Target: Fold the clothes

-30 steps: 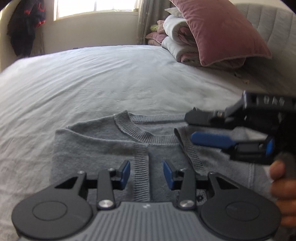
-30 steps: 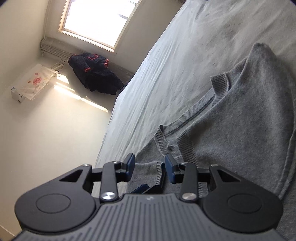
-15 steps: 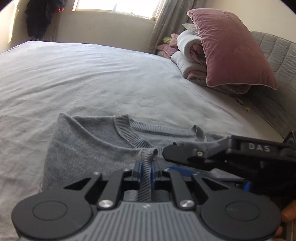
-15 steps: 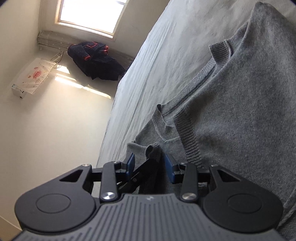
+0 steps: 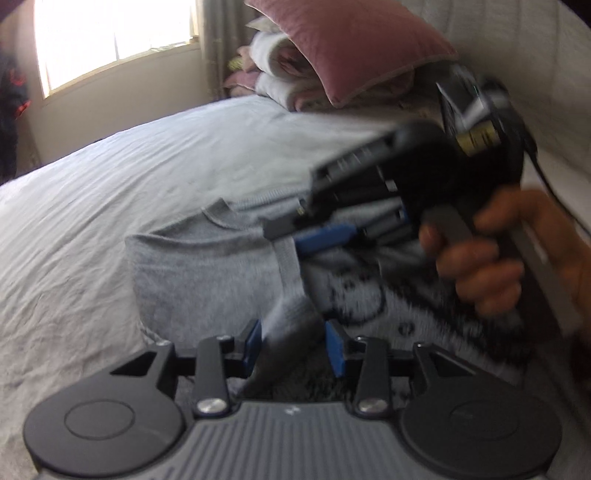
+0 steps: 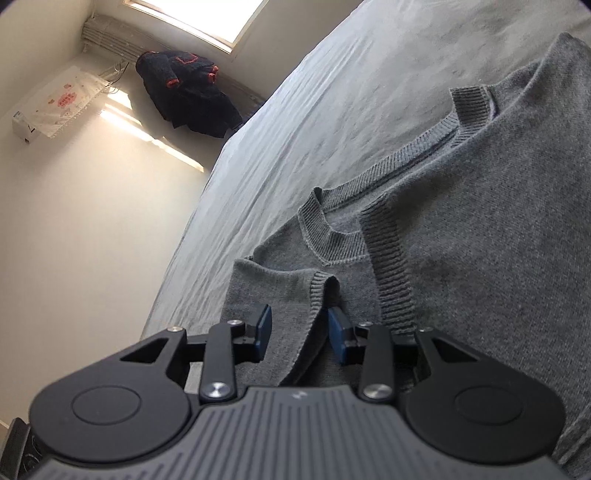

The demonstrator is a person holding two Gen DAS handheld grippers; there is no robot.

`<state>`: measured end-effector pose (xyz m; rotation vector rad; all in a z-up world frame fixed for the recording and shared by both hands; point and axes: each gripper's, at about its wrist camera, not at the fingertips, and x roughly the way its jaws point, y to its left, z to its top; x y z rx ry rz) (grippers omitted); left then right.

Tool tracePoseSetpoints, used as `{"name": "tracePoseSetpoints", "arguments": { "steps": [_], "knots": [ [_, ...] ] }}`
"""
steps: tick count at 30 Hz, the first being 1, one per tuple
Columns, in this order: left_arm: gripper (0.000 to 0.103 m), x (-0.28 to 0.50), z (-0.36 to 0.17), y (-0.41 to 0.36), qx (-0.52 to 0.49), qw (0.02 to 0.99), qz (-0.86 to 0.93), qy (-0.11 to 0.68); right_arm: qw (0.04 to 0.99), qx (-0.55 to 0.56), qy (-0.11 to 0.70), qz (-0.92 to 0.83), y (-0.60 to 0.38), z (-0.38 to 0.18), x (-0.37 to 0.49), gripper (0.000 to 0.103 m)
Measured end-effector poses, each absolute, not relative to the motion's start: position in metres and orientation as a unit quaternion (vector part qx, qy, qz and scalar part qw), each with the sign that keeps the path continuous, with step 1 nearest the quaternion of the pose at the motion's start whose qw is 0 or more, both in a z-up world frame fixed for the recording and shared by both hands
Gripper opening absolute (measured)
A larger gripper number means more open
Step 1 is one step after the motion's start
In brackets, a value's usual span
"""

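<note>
A grey sweater [image 6: 480,206] lies spread on the bed [image 5: 122,177], its ribbed collar [image 6: 399,173] turned toward the window [image 5: 110,33] and its body reaching back under both tools. The left gripper [image 5: 293,345] sits low over the sweater's near part; its jaws have just been opening and stand apart, with a raised fold of grey knit standing between the blue pads, though blur hides whether the pads press it. The right gripper [image 6: 299,332] is on the sweater's edge, nearer than the collar; its jaws have just been closing a little, a ribbed cuff [image 6: 325,284] and its folded cloth run between them, the right pad lying against the knit while the left pad [image 6: 263,332] stands clear of it, so a firm pinch cannot be told. In the left wrist view, the same tool hangs above the sweater, blurred, held by the person's right hand [image 5: 517,258]. Beyond the sweater, at the head of the bed, a pink pillow [image 5: 351,40] leans on folded bedding [image 5: 280,81]. A dark jacket [image 6: 184,92] hangs below the window.
</note>
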<state>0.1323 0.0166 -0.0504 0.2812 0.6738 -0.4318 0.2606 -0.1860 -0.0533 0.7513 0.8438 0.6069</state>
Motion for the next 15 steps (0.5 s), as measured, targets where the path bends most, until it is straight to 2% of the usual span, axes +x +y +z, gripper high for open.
{"name": "tracePoseSetpoints", "arguments": {
  "steps": [3,4,5,6,15],
  "knots": [
    [0.036,0.129,-0.057,0.014,0.153,0.914,-0.204,0.316,0.812,0.339,0.382,0.282,-0.181,-0.055,0.26,0.03],
    [0.033,0.131,-0.057,0.014,0.148,0.916,-0.198,0.315,0.815,0.337,0.377,0.283,-0.179,-0.056,0.259,0.022],
    [0.019,0.132,-0.057,0.014,0.144,0.919,-0.192,0.313,0.816,0.337,0.375,0.283,-0.179,-0.059,0.259,0.009],
    [0.007,0.133,-0.056,0.013,0.139,0.921,-0.187,0.311,0.817,0.338,0.373,0.283,-0.178,-0.061,0.259,0.008],
    [0.007,0.137,-0.032,0.02,0.045,0.932,-0.21,0.291,0.835,0.361,0.312,0.273,-0.207,-0.048,0.25,0.007]
  ]
}}
